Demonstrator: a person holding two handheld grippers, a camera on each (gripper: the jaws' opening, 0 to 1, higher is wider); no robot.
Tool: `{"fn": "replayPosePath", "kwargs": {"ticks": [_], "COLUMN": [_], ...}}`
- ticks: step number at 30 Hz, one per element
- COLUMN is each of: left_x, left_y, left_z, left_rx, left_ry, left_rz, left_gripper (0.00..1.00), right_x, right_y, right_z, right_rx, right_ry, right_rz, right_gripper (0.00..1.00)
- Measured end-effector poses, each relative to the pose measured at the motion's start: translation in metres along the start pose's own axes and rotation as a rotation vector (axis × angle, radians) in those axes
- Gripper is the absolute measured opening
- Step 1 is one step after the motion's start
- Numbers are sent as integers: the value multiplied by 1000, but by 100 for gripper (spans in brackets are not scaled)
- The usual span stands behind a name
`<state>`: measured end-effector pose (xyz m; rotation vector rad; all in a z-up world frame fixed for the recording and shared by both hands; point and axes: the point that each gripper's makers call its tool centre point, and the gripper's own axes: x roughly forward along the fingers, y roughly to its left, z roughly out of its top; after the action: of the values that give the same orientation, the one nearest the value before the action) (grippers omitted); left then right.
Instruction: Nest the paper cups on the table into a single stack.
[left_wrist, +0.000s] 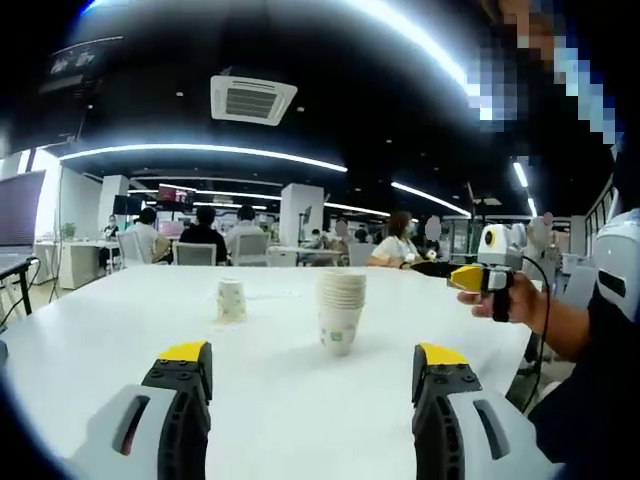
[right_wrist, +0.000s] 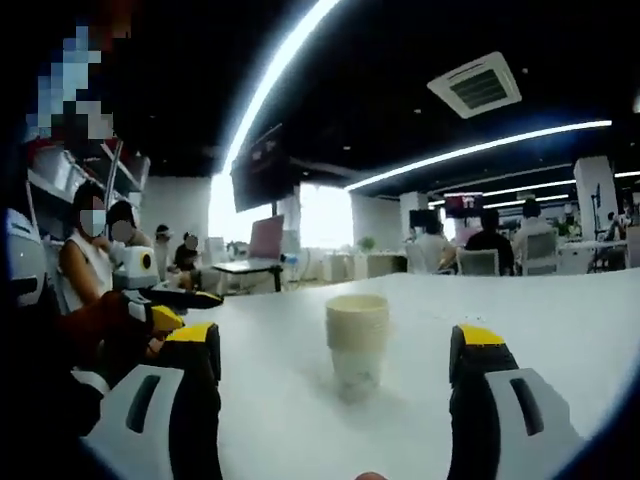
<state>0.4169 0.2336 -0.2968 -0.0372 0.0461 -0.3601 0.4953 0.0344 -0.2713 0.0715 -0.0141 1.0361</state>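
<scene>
Left gripper (left_wrist: 312, 372) jaws apart; cup stack (left_wrist: 341, 309), no legible print.

Left gripper (left_wrist: 312, 385) sat low over white table (left_wrist: 120, 320), jaws wide apart w/ nothing btwn them. Stack of paper cups (left_wrist: 340, 310) stood upright ahead, near centre. Single paper cup (left_wrist: 231, 299) stood apart, to its left & a bit further back. Right gripper (left_wrist: 480, 278) came in from right edge, held in a hand (left_wrist: 515, 298), off table.
</scene>
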Motion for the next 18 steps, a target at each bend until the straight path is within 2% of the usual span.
{"fn": "replayPosePath", "kwargs": {"ticks": [4,7,10,13,18], "left_x": [-2,-2,-1,-2,-3], "left_y": [0,0,1,2,5], "left_z": [-4,-8,-10,-10,-12], "left_rx": [-3,-9,-9,-14,-24], "left_ry": [5,14,18,19,22], "left_rz": [9,7,8,8,9], "left_gripper": [88,87,87,87,86], "right_x": [-2,-7,-8,-9,-10], "right_y": [-2,-6,-10,-8,-7], "right_z": [-9,-8,-15,-19,-19], "right_rx": [14,35,66,94,86], "right_ry": [22,-15,-13,3,-41], "right_rz": [-27,-57,-77,-70,-70], "right_gripper": [96,91,89,88,81]}}
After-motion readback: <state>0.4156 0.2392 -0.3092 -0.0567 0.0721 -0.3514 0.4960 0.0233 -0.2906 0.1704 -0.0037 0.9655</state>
